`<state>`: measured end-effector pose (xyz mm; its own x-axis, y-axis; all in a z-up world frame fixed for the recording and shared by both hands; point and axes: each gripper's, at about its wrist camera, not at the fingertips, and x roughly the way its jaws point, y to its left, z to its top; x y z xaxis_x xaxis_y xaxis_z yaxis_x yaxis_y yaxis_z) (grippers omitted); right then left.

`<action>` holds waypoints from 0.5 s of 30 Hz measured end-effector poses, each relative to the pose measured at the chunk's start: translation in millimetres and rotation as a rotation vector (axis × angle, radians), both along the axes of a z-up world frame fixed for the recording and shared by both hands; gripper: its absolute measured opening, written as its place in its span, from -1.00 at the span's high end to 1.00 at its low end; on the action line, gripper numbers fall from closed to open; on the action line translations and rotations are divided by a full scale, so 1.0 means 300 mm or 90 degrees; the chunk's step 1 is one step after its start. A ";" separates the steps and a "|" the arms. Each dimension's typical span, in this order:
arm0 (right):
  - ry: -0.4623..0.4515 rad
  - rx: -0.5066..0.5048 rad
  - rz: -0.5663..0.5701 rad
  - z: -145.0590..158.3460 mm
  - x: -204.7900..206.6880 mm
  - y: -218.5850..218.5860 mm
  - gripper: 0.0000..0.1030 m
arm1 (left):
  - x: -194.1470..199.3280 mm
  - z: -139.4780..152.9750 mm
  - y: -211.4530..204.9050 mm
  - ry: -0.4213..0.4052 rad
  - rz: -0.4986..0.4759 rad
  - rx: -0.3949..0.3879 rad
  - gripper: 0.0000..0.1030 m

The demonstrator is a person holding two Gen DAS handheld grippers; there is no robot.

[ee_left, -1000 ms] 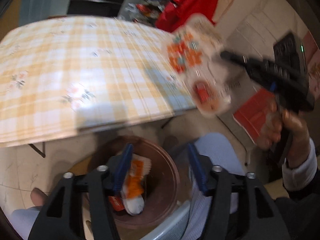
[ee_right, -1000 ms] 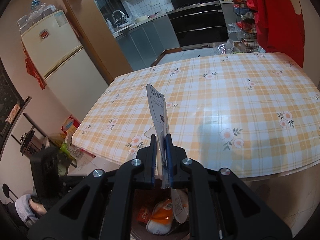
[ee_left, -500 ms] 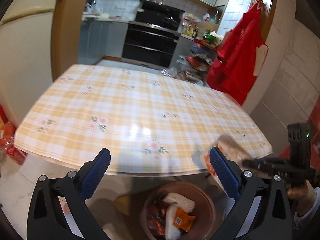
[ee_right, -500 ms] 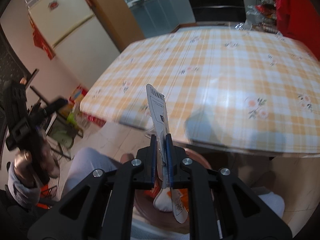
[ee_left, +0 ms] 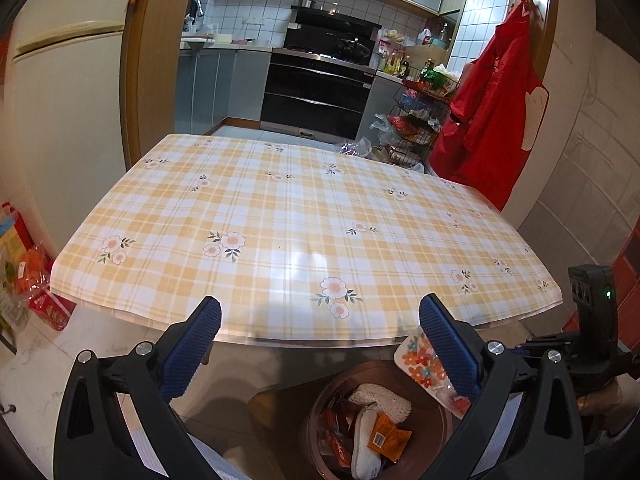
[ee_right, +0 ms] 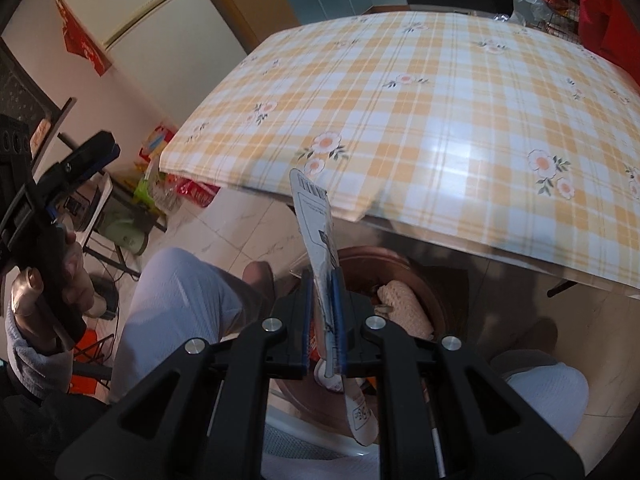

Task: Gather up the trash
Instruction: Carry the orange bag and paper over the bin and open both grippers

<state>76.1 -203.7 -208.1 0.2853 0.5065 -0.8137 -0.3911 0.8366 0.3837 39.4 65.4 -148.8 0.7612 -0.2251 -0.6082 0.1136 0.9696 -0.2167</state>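
Drop step: right tongs (ee_right: 323,312) pinch the wrapper (ee_right: 316,232) over the bin (ee_right: 434,304) below the worktop's (ee_left: 280,216) near edge, left tongs (ee_left: 320,320) wide open, empty; next, release.

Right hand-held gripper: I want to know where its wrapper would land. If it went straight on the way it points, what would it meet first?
Most likely the brown bin right below the right hand-held gripper, which is shut on the flat wrapper. Depth is unclear.

Checked tablecloth (ee_left: 304,236); red apron (ee_left: 492,120); fridge (ee_left: 68,92)
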 end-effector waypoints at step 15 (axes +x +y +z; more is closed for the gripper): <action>-0.098 -0.042 -0.025 0.125 0.006 -0.009 -0.89 | 0.008 0.005 -0.030 0.011 -0.013 0.016 -0.88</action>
